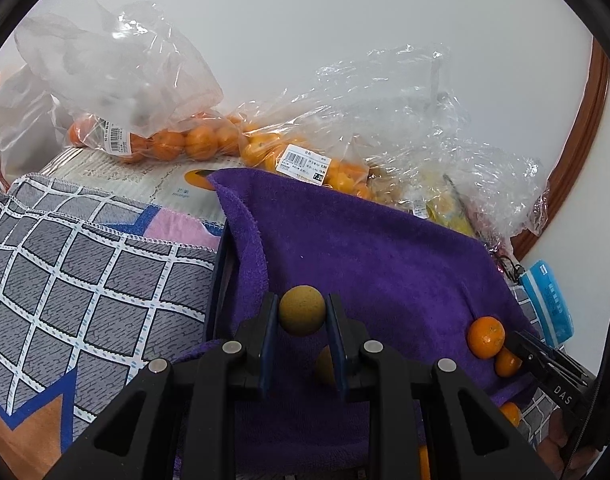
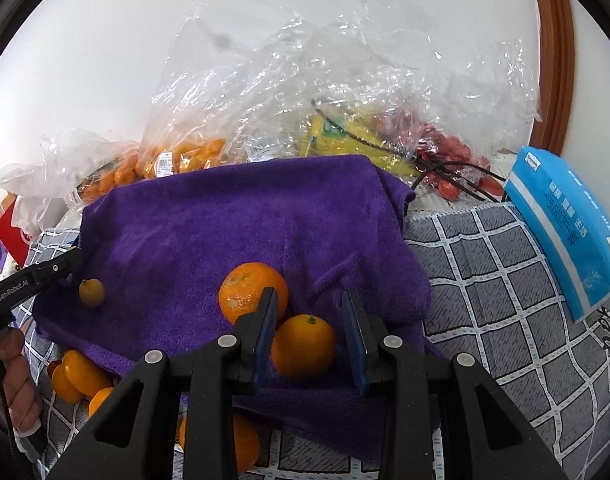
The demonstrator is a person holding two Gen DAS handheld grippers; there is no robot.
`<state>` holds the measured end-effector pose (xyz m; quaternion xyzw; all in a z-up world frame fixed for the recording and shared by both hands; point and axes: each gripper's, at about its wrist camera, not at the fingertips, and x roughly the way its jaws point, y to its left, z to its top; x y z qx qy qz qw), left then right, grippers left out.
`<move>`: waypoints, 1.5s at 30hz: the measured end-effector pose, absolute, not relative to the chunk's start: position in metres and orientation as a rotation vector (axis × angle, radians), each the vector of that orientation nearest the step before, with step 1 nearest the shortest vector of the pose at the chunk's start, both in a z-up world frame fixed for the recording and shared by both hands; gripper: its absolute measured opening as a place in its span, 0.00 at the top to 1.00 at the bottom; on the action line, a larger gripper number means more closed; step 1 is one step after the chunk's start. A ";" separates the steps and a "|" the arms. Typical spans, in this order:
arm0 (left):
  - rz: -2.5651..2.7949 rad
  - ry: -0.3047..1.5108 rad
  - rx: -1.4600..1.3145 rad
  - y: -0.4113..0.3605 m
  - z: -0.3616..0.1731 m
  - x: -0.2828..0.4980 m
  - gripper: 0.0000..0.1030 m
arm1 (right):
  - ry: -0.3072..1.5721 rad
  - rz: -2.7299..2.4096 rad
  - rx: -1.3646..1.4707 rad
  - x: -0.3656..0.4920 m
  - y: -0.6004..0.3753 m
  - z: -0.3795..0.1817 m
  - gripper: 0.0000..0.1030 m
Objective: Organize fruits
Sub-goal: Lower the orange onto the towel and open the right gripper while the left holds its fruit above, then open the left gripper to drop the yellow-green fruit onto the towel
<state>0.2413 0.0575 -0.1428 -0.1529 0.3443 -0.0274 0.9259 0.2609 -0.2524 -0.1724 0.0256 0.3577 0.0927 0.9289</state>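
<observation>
Plainly the left claw (image 1: 302, 304) is closed on a small yellow-brown round fruit (image 1: 302, 311), one pad on each flank. It holds the fruit just above the purple towel (image 1: 385, 248) that covers the middle of the worktop.

The right claw (image 2: 309, 294) has its jaws drawn in narrow over the same towel, with a small orange (image 2: 303, 346) between them. Its left pad lies against the peel, but a gap shows at the other pad, so I would not call that a hold. A larger orange (image 2: 245, 288) touches the small one at its 11 o'clock. More fruit sits in clear plastic bags (image 1: 177, 140) at 12 o'clock, beyond the towel's far edge.

These fruits should be light and firm, with a thin, slightly waxy peel over soft flesh. Being round, they will roll if nudged, though the towel's pile should slow them. The best hold is across the widest part, pads square on opposite sides, with only enough squeeze to stop slipping. A harder pinch could bruise or split the skin. Gripping off-centre would likely squirt the fruit out forwards.
</observation>
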 end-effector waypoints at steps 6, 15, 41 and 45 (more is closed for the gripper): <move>-0.058 0.699 -0.310 0.056 -0.141 0.240 0.78 | 0.692 0.168 0.042 0.254 -0.250 -0.166 0.65; -0.076 0.688 -0.290 0.051 -0.140 0.239 0.78 | 0.633 0.175 0.037 0.245 -0.245 -0.156 0.59; -0.086 0.625 -0.312 0.050 -0.127 0.228 0.64 | 0.545 0.269 -0.031 0.220 -0.223 -0.136 0.57; -0.085 0.612 -0.316 0.050 -0.124 0.225 0.64 | 0.508 0.283 -0.058 0.209 -0.217 -0.126 0.57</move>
